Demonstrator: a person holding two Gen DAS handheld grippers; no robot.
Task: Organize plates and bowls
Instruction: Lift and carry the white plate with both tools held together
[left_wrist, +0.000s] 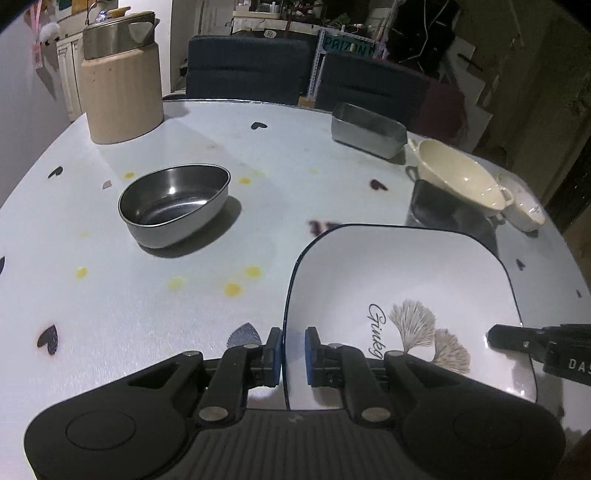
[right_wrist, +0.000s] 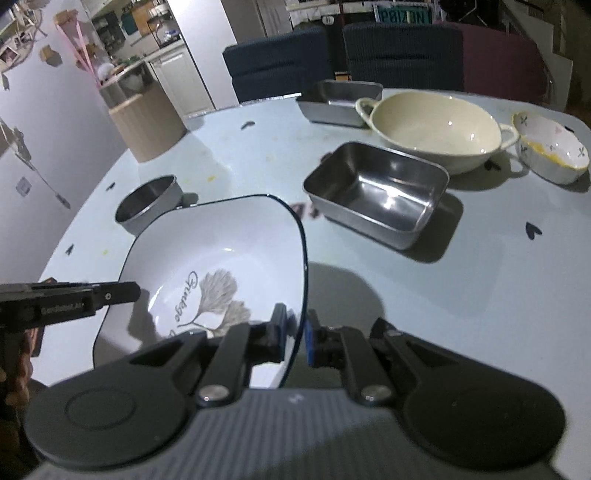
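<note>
Spanning both grippers, the square ginkgo plate (left_wrist: 399, 280) hangs over the table's (left_wrist: 155, 317) near edge; left gripper (left_wrist: 293, 356) and right gripper (right_wrist: 295, 334) each clamp an opposite rim.

The square plate (right_wrist: 221, 240) looks like glossy glazed ceramic – white, dark-rimmed. The oval bowl (left_wrist: 173, 203) and rectangular tin (right_wrist: 376, 192) are shiny metal. The cream two-handled bowl (right_wrist: 436, 129) is glossy – the tabletop (left_wrist: 147, 314) smooth, faintly sheened.
</note>
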